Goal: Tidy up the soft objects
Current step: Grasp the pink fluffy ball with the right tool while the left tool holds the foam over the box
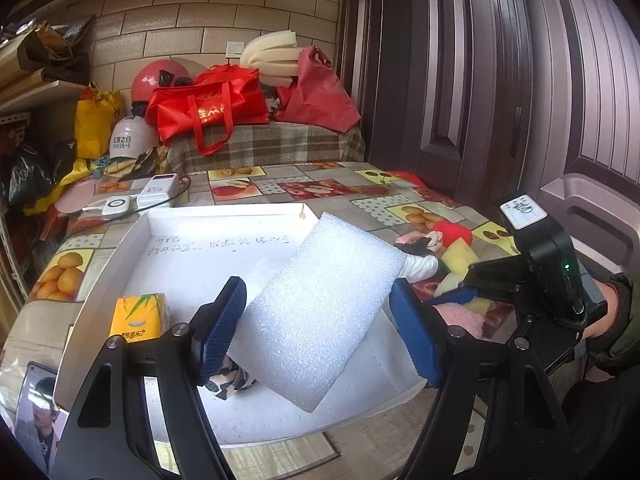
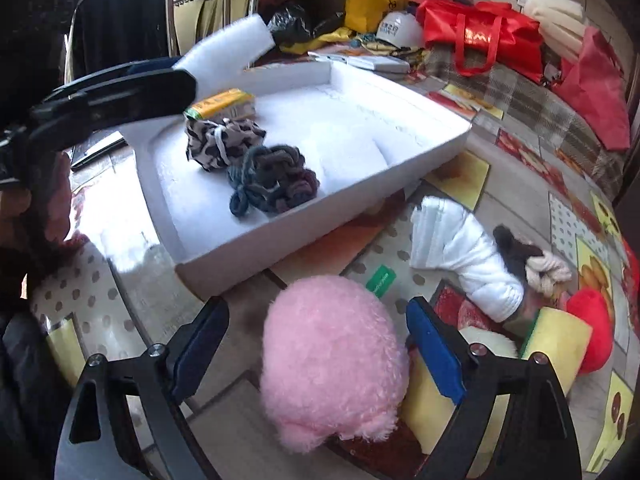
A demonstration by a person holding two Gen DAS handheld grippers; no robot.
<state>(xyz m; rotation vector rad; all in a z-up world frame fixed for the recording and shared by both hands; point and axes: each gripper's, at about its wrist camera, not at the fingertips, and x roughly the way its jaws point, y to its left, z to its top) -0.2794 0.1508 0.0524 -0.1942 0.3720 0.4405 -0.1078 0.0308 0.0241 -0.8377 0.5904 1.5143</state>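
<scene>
Tray floor (image 1: 224, 264): handwriting, illegible.

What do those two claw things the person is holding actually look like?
Each tool is a black frame of flat, angular struts joined with silver bolts, ending in two fingers with textured blue pads: left tool, right tool. The right one carries a black box with a white label and a small green light. A dark green sleeve covers that wrist.

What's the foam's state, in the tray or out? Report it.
Out. The left gripper holds the foam tilted in the air above the tray; it is not lying on the tray floor.
</scene>
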